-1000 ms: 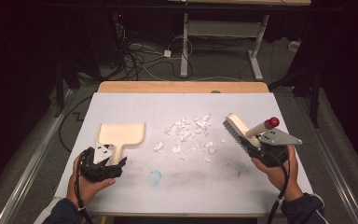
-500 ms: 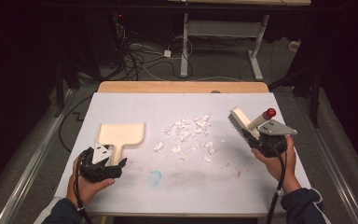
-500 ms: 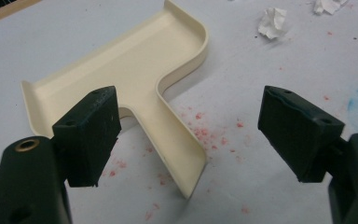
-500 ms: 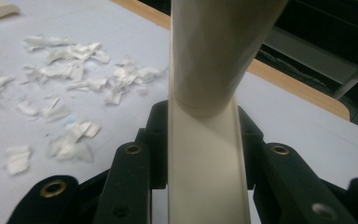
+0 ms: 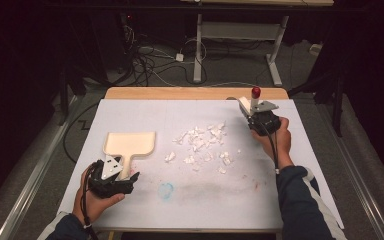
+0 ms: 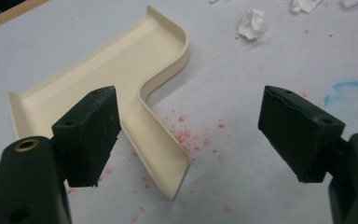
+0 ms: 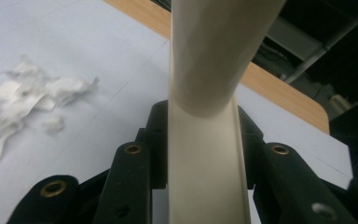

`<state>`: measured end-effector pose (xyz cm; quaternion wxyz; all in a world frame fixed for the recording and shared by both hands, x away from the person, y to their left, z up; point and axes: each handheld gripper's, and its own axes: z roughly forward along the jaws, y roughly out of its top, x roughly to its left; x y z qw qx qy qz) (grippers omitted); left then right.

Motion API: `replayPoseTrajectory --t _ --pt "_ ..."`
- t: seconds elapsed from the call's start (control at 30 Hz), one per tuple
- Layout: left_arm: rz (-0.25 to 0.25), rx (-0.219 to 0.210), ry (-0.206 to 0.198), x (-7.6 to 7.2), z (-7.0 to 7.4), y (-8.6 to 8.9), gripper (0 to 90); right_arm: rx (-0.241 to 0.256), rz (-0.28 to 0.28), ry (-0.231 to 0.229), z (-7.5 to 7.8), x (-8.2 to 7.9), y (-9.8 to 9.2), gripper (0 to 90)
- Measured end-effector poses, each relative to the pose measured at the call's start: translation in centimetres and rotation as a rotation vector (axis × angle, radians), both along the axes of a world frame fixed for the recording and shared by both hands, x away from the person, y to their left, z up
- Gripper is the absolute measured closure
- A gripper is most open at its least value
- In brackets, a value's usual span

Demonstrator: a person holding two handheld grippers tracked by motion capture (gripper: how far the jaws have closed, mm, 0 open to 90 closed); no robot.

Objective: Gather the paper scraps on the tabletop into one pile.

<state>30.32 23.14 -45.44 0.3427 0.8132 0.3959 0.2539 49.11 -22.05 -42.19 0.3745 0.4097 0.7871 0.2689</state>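
We log the right gripper (image 5: 254, 114) first: its jaws are closed on the cream handle of a brush (image 7: 208, 140), which runs up between them in the right gripper view and widens above into a rounder part. In the high view this gripper is held at the far right of the tabletop (image 5: 130, 107), near the wooden back edge, with the brush's red tip (image 5: 255, 92) standing above it; whether the bristles touch the surface we cannot tell. Next, the left gripper (image 6: 189, 135): jaws wide apart, gripping nothing. In the left gripper view the handle of a cream dustpan (image 6: 116, 79) lies between the jaws, close to the left one, and its end sits short of the jaw roots; whether that jaw touches the handle we cannot tell. In the high view the left gripper (image 5: 112, 176) is at the near left of the tabletop, at the handle end of the dustpan (image 5: 130, 144), whose pan lies flat with its open side towards the far edge. Between the two grippers we list a scatter of white paper scraps (image 5: 202, 142) in the middle of the tabletop, densest just left of the brush and thinning towards the near side, well apart from the dustpan. We also note a blue smudge (image 5: 166, 190) and faint red specks (image 6: 186, 135) on the white surface near the left gripper.
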Motion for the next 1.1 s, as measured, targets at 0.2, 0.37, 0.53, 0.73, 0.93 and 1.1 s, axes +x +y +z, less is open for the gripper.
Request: replayPoseTrajectory --t 0.2,0.37,0.53,0.73,0.93,1.1 --pt "-0.006 0.011 -0.001 0.0 -0.1 -0.2 19.4 -0.065 -0.004 -0.005 -1.4 2.7 1.9 67.8" --pt "-0.011 -0.001 0.01 0.1 -0.3 -0.1 19.4 -0.019 0.004 0.001 -1.8 3.5 3.0 67.9" --pt "-0.015 0.003 0.012 0.2 -0.4 -0.2 19.4 -0.007 0.076 0.026 -2.1 3.4 4.4 67.8" --pt "-0.03 0.01 0.011 0.1 -0.3 -0.5 19.4 0.018 0.19 0.05 -2.0 3.0 5.4 67.7" --pt "-0.043 0.021 0.019 0.2 -0.4 -0.5 19.4 0.046 0.304 0.068 -1.9 2.1 6.3 67.7" --pt "-0.052 0.024 0.015 0.1 -0.4 -0.7 19.4 0.042 0.394 0.072 -2.3 0.4 6.8 67.5"
